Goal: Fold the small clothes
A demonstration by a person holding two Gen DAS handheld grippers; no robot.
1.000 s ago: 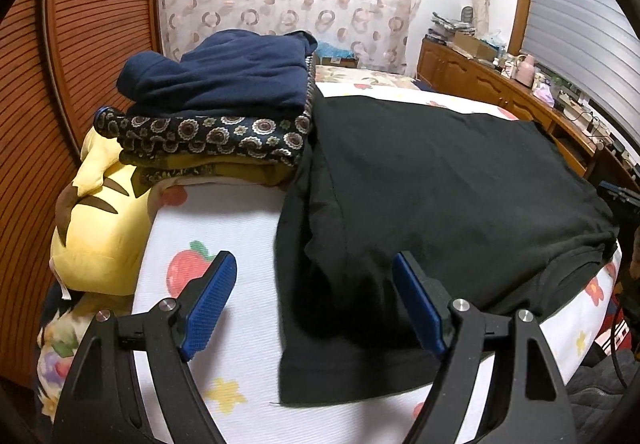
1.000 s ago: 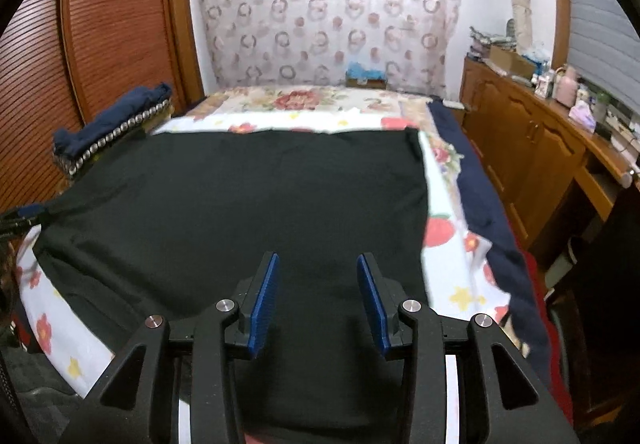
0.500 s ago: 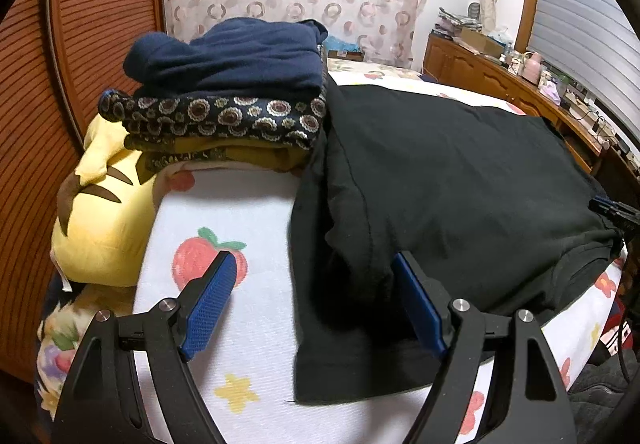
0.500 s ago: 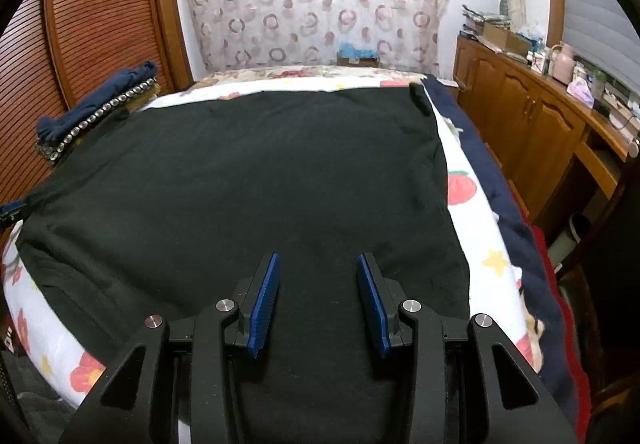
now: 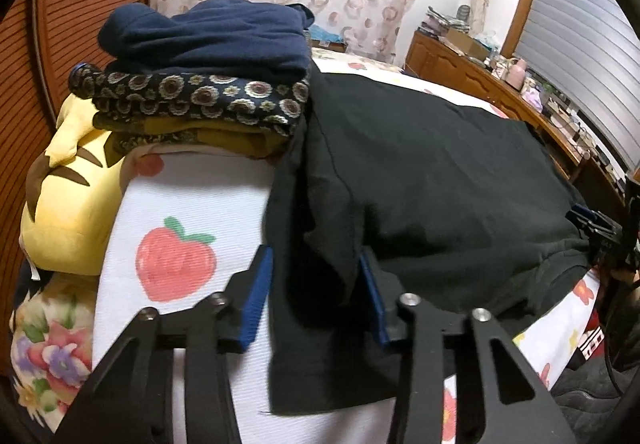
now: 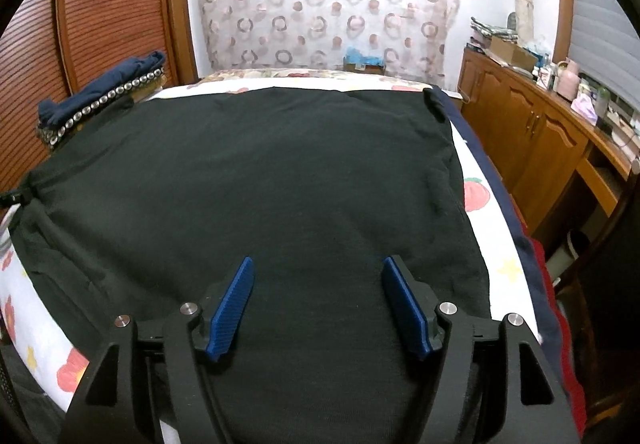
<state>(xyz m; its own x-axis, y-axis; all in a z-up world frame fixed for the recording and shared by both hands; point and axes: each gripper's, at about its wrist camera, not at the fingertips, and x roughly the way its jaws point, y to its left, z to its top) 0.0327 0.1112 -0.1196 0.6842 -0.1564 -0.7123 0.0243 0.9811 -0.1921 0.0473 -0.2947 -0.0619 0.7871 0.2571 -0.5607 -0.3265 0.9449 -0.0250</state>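
Both wrist views sit low and close over the bed [image 6: 476, 180], facing the far curtain [image 6: 328, 4]; both share the black shirt [image 5: 432, 180], seen from opposite corners.

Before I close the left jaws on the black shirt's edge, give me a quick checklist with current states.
1. Left gripper straddles the shirt edge fold: ok.
2. Left jaws closed on cloth: not ok, a gap shows.
3. Right gripper open above the shirt: ok.
4. Right jaws touching cloth: cannot tell.
5. Shirt spread flat on the bed: ok, minor wrinkles.
6. Shirt apart from the folded stack: not ok, they touch.
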